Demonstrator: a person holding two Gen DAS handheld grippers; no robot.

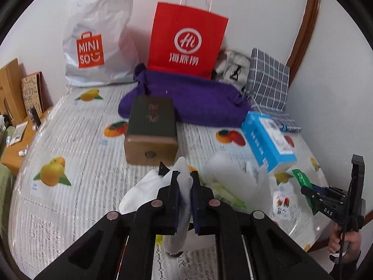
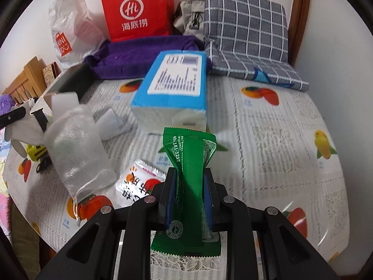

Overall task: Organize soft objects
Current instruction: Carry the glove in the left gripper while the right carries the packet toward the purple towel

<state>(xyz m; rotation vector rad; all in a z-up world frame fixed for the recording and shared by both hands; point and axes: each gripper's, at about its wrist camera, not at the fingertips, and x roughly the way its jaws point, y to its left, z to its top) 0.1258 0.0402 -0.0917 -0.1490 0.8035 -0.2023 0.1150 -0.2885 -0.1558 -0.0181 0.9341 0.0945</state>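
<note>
At the bottom centre of the left wrist view, the left gripper point(image 1: 184, 182) is clamped narrow on a white sock point(image 1: 183, 186), whose cloth trails down to the lower left over the fruit-print tablecloth point(image 1: 70, 140). Just above the gripper stands a dark green and gold box point(image 1: 150, 128), lid shut, contents hidden. A blue tissue pack point(image 1: 268, 137) lies at centre right. Along the top stand a white plastic bag point(image 1: 98, 42) and a red paper bag point(image 1: 186, 37); what they hold cannot be seen. A purple towel point(image 1: 186, 102) lies below them.

In the right wrist view, at bottom centre, the right gripper point(image 2: 189, 182) pinches a green sachet point(image 2: 190, 163), crumpled at the waist. At lower left a clear plastic pouch point(image 2: 77, 149) hangs lifted above an orange-print packet point(image 2: 137, 184).
</note>
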